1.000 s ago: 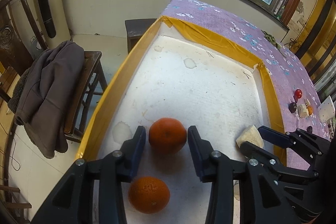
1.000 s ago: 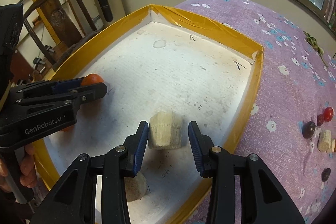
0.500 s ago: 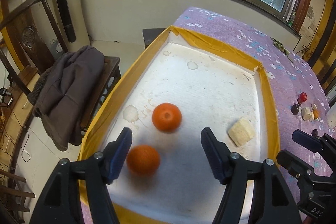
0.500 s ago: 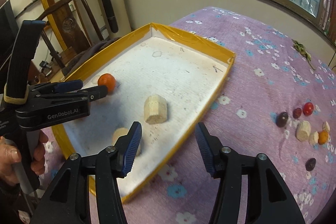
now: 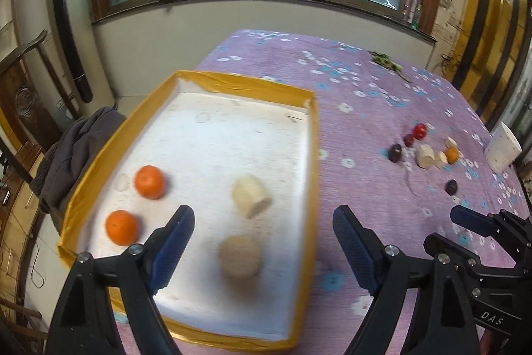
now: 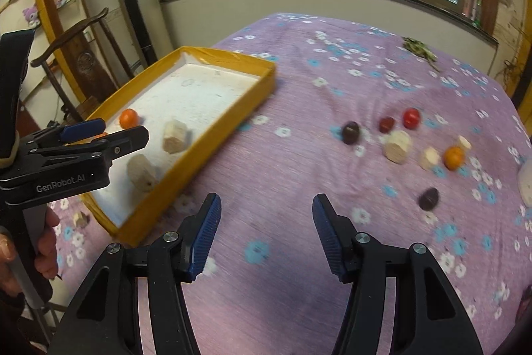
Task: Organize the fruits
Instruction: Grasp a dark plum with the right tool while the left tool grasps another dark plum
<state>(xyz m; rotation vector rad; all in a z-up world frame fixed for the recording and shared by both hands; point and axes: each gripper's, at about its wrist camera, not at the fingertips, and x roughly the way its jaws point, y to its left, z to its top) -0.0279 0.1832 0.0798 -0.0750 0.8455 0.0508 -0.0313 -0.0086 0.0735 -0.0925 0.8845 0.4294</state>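
Now both grippers empty, jaws just opened, w/ nothing between them.
Left gripper (image 5: 262, 242) gapes wide, right gripper (image 6: 266, 232) about half; loose fruits (image 6: 395, 143) lie on cloth, right of tray (image 6: 212, 128). Small, light, roll easily: grab across middle.

Left gripper (image 5: 262, 242), right gripper (image 6: 266, 230); jaws apart, empty

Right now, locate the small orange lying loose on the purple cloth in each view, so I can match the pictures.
Left wrist view: small orange at far right, right end of the loose fruit cluster.
Right wrist view: small orange at right of centre, beside two pale chunks.
Shared landmark: the red fruit, up and left of it in both.
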